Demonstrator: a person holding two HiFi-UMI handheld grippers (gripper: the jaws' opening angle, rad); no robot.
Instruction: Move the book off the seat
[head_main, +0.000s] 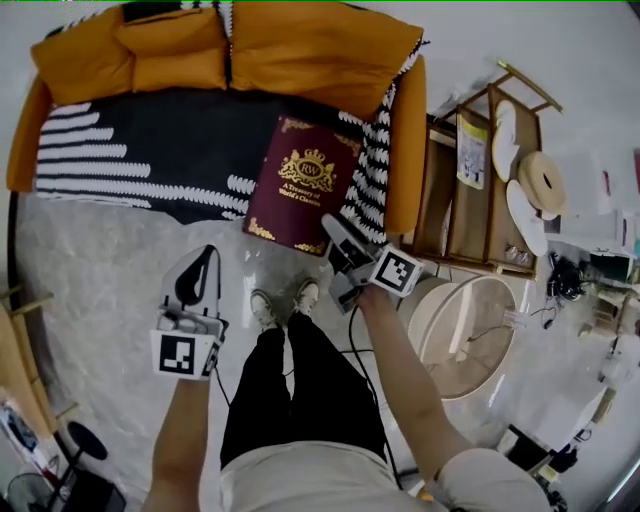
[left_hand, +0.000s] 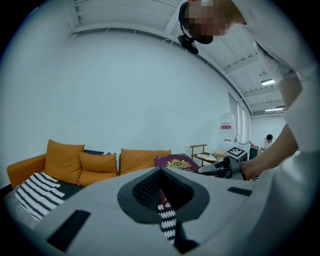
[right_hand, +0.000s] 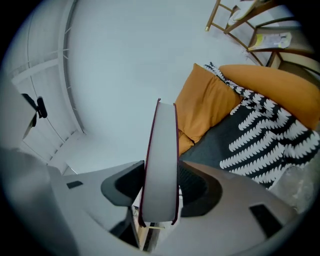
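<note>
The person stands on the pale marbled floor (head_main: 90, 260), with both shoes (head_main: 283, 300) just before the front edge of the sofa (head_main: 405, 140). The left gripper (head_main: 205, 258) hangs over the floor to the left of the shoes, near the front edge of the seat. Its jaws are pressed together at the tips and there is nothing between them.

The right gripper (head_main: 335, 230) is on the other side of the shoes, at the front right part of the seat. Its jaws pinch the book (head_main: 300, 180) at the lower right corner. In the right gripper view the grey page edge stands upright between the two jaws, and the dark red covers show on both sides of it.

The book is dark red with a gold crest on the cover. It is over the front right part of the seat, and its near edge reaches out past the front edge of the seat, above the floor. In the left gripper view it appears raised, about level with the top of the back cushions.

Under the book a black blanket with white stripes (head_main: 150, 150) covers the seat. Behind it the orange back cushions (head_main: 180, 50) lean along the back edge. To the right of the sofa arm stands a wooden shelf (head_main: 470, 190).
</note>
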